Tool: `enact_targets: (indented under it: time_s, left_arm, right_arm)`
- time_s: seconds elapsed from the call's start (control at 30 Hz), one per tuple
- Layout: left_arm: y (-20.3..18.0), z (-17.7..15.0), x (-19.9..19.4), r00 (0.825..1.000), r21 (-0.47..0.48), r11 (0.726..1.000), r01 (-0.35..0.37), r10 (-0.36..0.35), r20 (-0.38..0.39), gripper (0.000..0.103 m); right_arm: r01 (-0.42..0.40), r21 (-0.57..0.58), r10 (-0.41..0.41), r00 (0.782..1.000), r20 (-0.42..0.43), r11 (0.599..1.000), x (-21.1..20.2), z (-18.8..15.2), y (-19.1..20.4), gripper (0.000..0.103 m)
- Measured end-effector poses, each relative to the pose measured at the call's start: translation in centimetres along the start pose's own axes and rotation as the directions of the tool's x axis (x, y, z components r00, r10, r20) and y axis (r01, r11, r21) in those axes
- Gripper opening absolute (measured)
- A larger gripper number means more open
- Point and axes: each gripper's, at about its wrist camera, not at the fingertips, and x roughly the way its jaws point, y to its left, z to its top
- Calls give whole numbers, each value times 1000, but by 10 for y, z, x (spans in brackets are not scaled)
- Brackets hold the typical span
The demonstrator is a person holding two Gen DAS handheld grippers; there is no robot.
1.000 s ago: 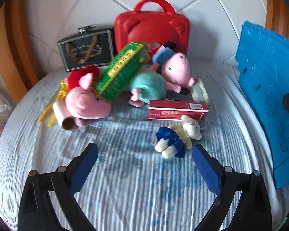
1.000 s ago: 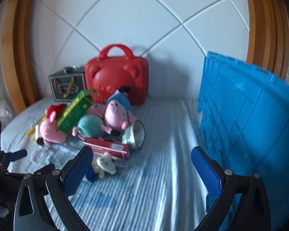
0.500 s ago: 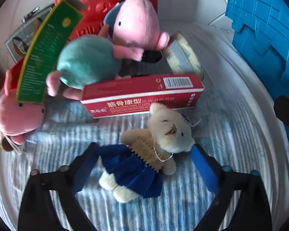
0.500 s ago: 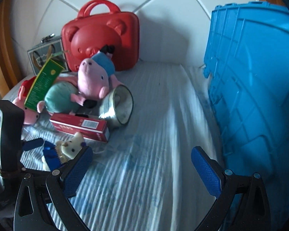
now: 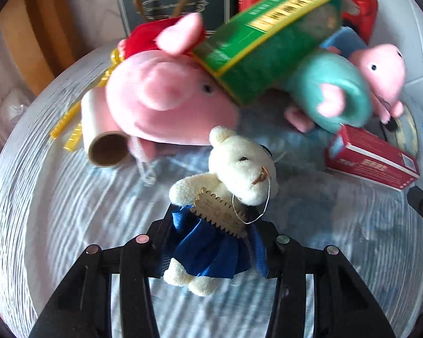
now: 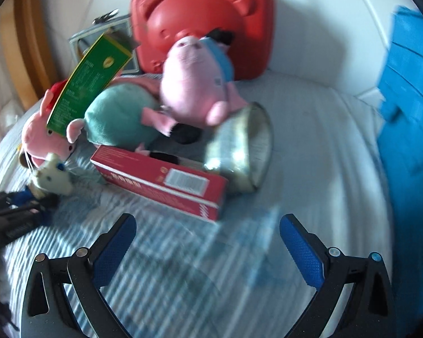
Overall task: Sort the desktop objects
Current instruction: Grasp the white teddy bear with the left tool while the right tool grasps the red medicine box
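Bed surface [image 6: 310, 146]: pale blue-and-white striped sheet, everything sits on it, white padded panel behind at the far end.
Blue crate [image 6: 409, 107]: big plastic thing along the right side, well apart from the pile.
Red case [image 6: 203, 19]: bear-face case with a handle, standing at the far end against the padded panel.
Dark box [image 5: 174, 0]: just left of the red case, also at the far end, metal clasp on top.
Pink pig plush [image 5: 160, 104]: lying on its side on the left of the pile, red bit behind its ear.
Second pig plush [image 6: 194, 84]: teal body, pink head, blue hat, slumped in the middle of the pile in front of the red case.
Green box [image 5: 262, 50]: long carton propped tilted across both pigs.
Red box [image 6: 160, 180]: flat carton lying near side of the pile, just in front of the teal pig.
Tin can [image 6: 245, 146]: on its side, touching the right end of the red box.
Cardboard tube [image 5: 107, 146]: poking out beside the left pig, yellow ribbon next to it.
Teddy bear [image 5: 228, 194]: small cream bear in a blue dress with a wooden tag, nearest the camera, left of the red box.
Left hand-held gripper [image 5: 211, 245]: jaws closing, pads squeezing the bear's blue dress from both sides, so it's grasping the bear.
Right hand-held gripper [image 6: 208, 239]: released, jaws wide, nothing between them, hovering over bare sheet near the red box.
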Motion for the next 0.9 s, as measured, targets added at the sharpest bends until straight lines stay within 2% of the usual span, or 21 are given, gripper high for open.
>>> enact_targets:
  time_s: [0.07,0.23,0.3,0.37,0.4,0.47,0.6,0.7,0.73,0.8,0.87,0.9]
  left_arm:
    - [3,0,1,1000,-11,1000,6,-6,-4,45]
    - [1,-4,1,1000,-1,1000,9,-9,-3,45]
    - [2,-4,-2,1000,-3,1000,17,-17,-1,45]
    - [1,-2,-4,1000,-2,1000,21,-21,-1,45]
    - [1,-2,-5,1000,-4,1000,25,-25,-1,45]
    - [3,-4,-6,999,-13,999,32,-32,-5,45]
    - [3,-3,-8,999,-23,999,43,-43,-8,45]
    - [-1,-6,-14,999,-21,998,52,-52,2,45]
    - [-3,-5,-14,998,-20,998,56,-56,5,45]
    - [-7,-5,-18,998,-15,998,68,-68,12,45]
    - [-10,-5,-20,997,-8,997,74,-74,16,45]
    - [-11,-5,-21,997,-3,997,78,-78,18,45]
  right_arm:
    - [1,-9,-1,1000,0,1000,10,8,2,103]
    - [-122,-19,121,991,-54,992,15,15,11,103]
    - [-190,-53,185,979,-84,980,4,10,26,103]
    - [-292,-91,281,953,-114,952,-9,2,42,103]
    - [-313,-117,299,947,-118,943,-17,-2,49,103]
    - [-280,-149,267,958,-103,948,-26,-6,56,103]
    - [-187,-120,176,980,-93,975,-18,3,49,103]
    - [-165,-111,156,984,-87,980,-6,15,45,103]
    - [-165,-108,155,983,-94,980,-2,16,45,98]
    - [-157,-105,145,982,-118,982,8,17,47,82]
    - [-137,-110,121,982,-144,984,17,17,46,51]
    - [-146,-106,129,980,-153,984,18,15,46,49]
